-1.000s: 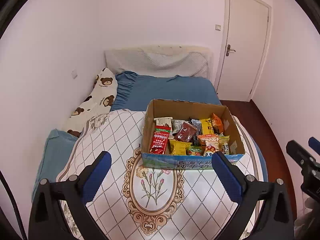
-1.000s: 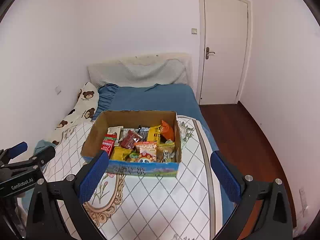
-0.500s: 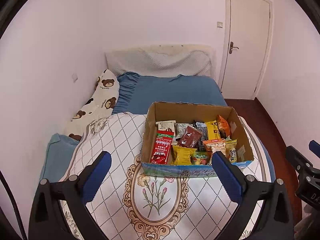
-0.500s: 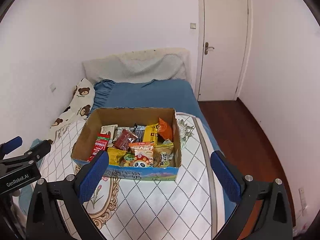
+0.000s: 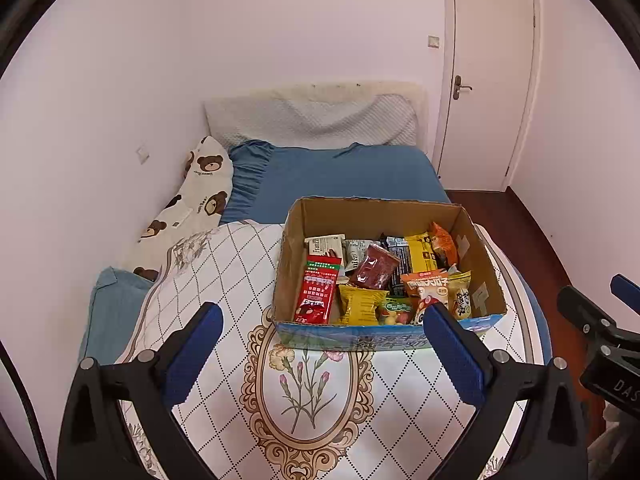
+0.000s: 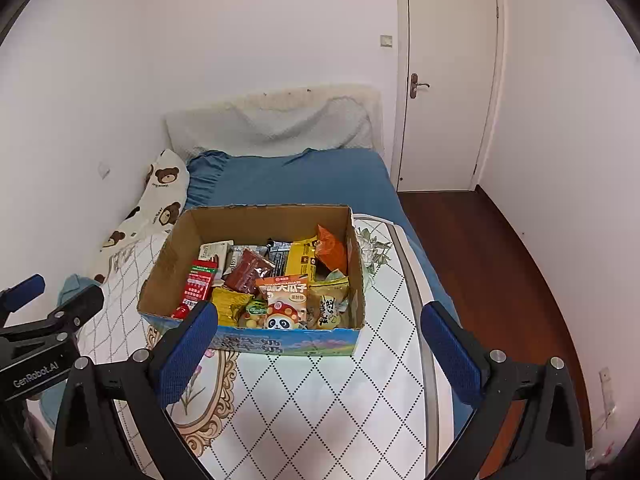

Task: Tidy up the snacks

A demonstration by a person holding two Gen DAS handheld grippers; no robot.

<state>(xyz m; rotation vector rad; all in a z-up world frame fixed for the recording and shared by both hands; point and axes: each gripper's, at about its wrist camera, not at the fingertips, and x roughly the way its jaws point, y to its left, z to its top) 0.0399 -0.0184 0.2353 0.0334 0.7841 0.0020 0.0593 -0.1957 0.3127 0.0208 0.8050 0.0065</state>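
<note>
Gaping wide and empty, left claw and right claw face the snack box.

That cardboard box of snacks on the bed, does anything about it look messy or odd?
Nothing is spilled. Inside the brown cardboard box the packets lie jumbled and overlapping: a dark red packet sits tilted across others, and an orange bag leans at the right wall.

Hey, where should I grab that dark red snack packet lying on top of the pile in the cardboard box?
Come straight down from above with the right hand-held gripper and pinch the dark red snack packet across its narrow width. It lies tilted on top of the other snacks, so its long side edges look exposed, probably clear of the cardboard box walls.
</note>
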